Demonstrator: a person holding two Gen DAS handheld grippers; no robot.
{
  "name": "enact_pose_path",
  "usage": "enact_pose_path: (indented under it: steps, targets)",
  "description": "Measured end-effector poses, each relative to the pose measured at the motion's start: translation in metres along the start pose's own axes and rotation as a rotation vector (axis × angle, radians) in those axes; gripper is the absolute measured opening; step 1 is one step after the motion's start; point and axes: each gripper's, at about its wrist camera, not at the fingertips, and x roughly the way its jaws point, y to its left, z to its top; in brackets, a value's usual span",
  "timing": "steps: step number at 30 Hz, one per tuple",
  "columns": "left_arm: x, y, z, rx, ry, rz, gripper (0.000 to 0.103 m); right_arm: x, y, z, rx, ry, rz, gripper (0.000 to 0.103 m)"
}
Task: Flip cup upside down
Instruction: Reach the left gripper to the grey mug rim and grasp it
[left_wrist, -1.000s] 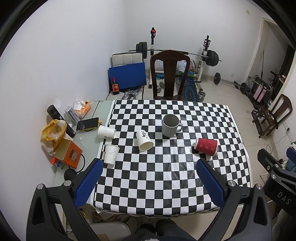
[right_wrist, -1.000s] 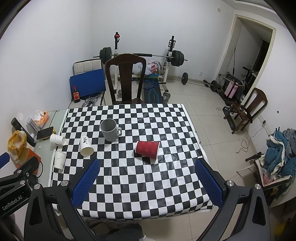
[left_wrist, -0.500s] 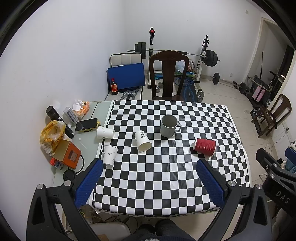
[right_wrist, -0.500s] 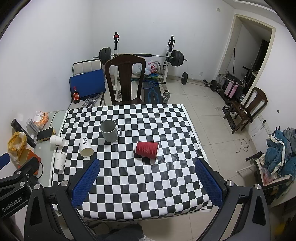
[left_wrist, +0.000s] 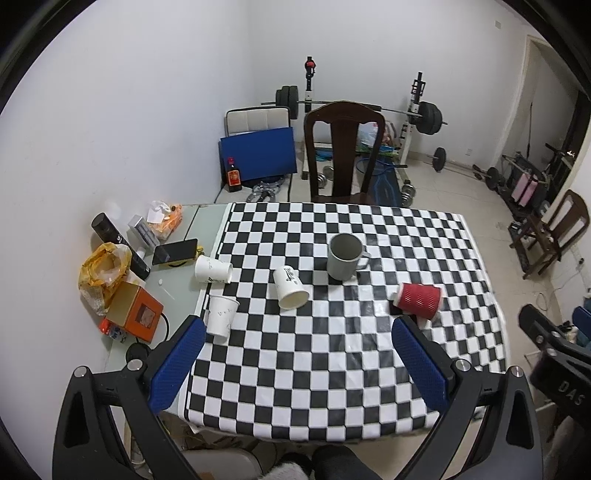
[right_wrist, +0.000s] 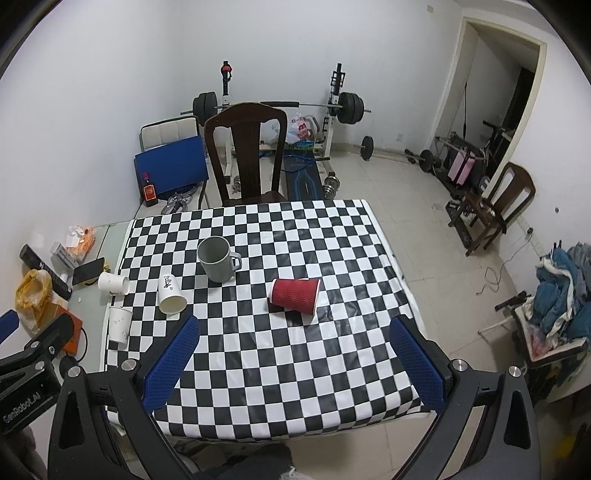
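Observation:
A red ribbed paper cup (left_wrist: 419, 300) (right_wrist: 294, 294) lies on its side on the checkered table (left_wrist: 332, 362) (right_wrist: 295, 369), right of centre. A grey mug (left_wrist: 345, 256) (right_wrist: 218, 258) stands upright behind it. A white paper cup (left_wrist: 290, 288) (right_wrist: 170, 295) lies on its side at centre left. Another white cup (left_wrist: 213, 269) (right_wrist: 113, 283) lies at the cloth's left edge, and a third (left_wrist: 221, 319) (right_wrist: 120, 326) stands upright. My left gripper (left_wrist: 295, 332) and right gripper (right_wrist: 293, 328) are both open and empty, high above the table's near edge.
Left of the cloth lie an orange box (left_wrist: 135, 314), a yellow bag (left_wrist: 103, 273), a phone (left_wrist: 174, 252) and a black bottle (left_wrist: 120, 245). A dark wooden chair (left_wrist: 343, 151) (right_wrist: 247, 151) stands behind the table. Weights and a barbell rack fill the back.
Both grippers have risen and drawn back slightly, so the table looks a little smaller. Nothing on the table has moved.

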Motion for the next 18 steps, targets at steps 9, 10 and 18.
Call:
enact_pose_path:
  steps: [9,10,18]
  targets:
    - [0.14,-0.02,0.011,0.051,0.082,0.092,0.103,0.131,-0.009,-0.007,0.037,0.113,0.003,0.103]
    - [0.153,-0.022,0.012,0.05,0.096,0.089,0.103,0.152,-0.009,-0.009,0.038,0.133,0.002,0.103]
    - [0.275,-0.057,0.019,0.048,0.193,0.064,0.102,0.295,0.0,-0.034,0.002,0.304,0.003,0.094]
